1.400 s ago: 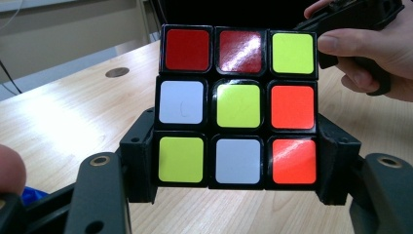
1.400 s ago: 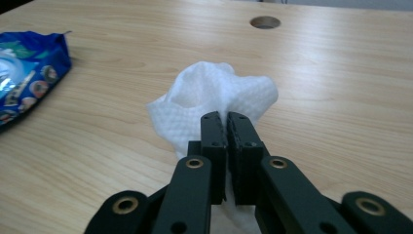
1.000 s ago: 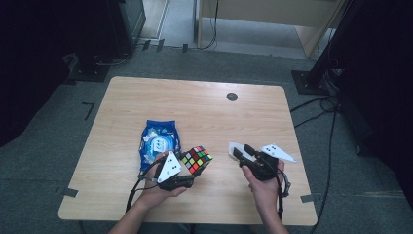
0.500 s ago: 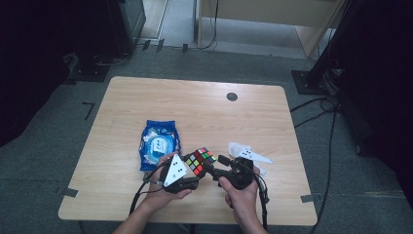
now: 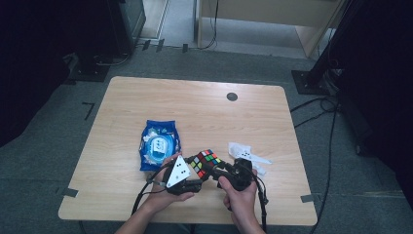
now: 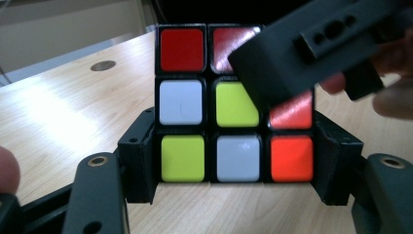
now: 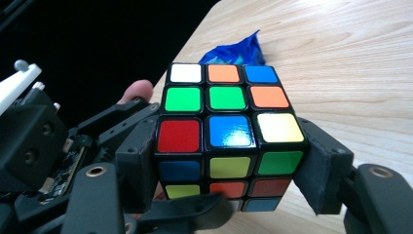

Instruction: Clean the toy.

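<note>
One camera hangs high above the person's side of the table (image 5: 146,97) and looks forward and down, far enough to take in the whole tabletop and the floor around it. The second camera rides on the left gripper (image 5: 187,180) and looks along its two black jaws, very near to the cube (image 6: 234,105), with the tabletop running away toward 10 o'clock. The third rides on the right gripper (image 5: 229,171), equally near, with the table toward 1 o'clock. All three views share the cube and the wood around it.
</note>
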The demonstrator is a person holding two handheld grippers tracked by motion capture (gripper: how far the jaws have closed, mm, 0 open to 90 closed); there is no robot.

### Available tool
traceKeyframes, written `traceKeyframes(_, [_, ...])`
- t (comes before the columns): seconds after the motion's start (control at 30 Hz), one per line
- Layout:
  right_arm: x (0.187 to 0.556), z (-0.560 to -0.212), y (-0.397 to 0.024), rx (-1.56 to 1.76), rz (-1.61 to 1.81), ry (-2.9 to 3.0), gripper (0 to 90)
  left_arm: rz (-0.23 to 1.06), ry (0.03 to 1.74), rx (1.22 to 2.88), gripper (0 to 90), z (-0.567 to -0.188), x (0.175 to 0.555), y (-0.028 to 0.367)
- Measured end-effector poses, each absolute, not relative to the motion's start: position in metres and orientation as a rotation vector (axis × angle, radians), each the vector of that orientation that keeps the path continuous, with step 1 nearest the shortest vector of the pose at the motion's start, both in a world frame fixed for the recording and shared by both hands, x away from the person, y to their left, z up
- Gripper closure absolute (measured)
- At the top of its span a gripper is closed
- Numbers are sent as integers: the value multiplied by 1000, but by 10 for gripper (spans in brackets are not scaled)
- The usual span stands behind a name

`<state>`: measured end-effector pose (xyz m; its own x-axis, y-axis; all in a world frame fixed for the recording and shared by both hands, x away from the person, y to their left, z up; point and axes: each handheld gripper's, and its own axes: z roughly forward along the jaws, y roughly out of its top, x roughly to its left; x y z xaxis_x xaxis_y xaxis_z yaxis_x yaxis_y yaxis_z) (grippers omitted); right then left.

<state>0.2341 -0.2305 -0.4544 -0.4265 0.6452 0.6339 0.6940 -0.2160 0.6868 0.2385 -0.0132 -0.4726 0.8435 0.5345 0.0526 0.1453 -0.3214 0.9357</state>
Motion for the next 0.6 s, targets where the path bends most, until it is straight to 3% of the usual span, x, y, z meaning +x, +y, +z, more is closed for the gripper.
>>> traceKeyframes(0.27, [240, -438, -257, -1681, -1781, -1937, 345, 469, 493, 1932, 298, -479, 247, -3])
traceKeyframes(0.6, [241, -438, -248, -1592, -1706, -2002, 345, 522, 452, 1921, 317, -474, 242, -1])
